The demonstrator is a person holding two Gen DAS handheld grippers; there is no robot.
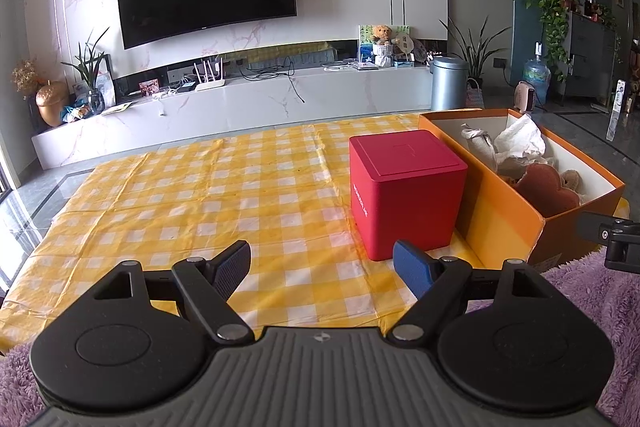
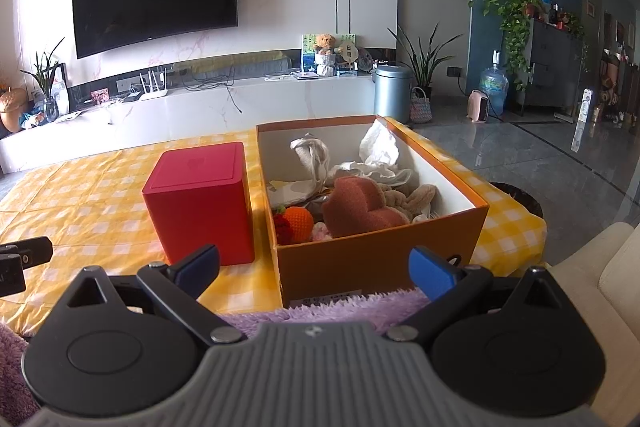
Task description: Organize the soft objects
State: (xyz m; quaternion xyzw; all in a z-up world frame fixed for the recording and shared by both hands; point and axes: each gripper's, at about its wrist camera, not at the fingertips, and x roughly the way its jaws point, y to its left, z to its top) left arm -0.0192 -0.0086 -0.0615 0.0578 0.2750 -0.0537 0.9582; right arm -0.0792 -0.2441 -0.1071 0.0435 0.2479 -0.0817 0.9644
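1. Left wrist view: left gripper (image 1: 322, 269) fingers spread apart, holding nothing, over the yellow checked cloth (image 1: 200, 195). Red box (image 1: 404, 193) at 1 o'clock; orange box (image 1: 504, 223) just beside it at 2 o'clock, soft things inside.
2. Right wrist view: right gripper (image 2: 314, 269) fingers apart, empty. Orange box (image 2: 376, 263) at 12 o'clock holds a brown heart cushion (image 2: 360, 209), an orange knitted ball (image 2: 298, 223) and white cloths (image 2: 376, 155). Red box (image 2: 200, 201) at 11 o'clock. Purple fuzzy rug (image 2: 332, 309) along the near edge.

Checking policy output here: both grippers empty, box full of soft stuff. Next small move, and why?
Probably ease the right gripper forward and down over the orange box toward the heart-shaped sponge. Its jaws are open and empty, it faces the box squarely, and the sponge lies on top near the front wall. The left gripper faces bare tablecloth beside the closed red box.
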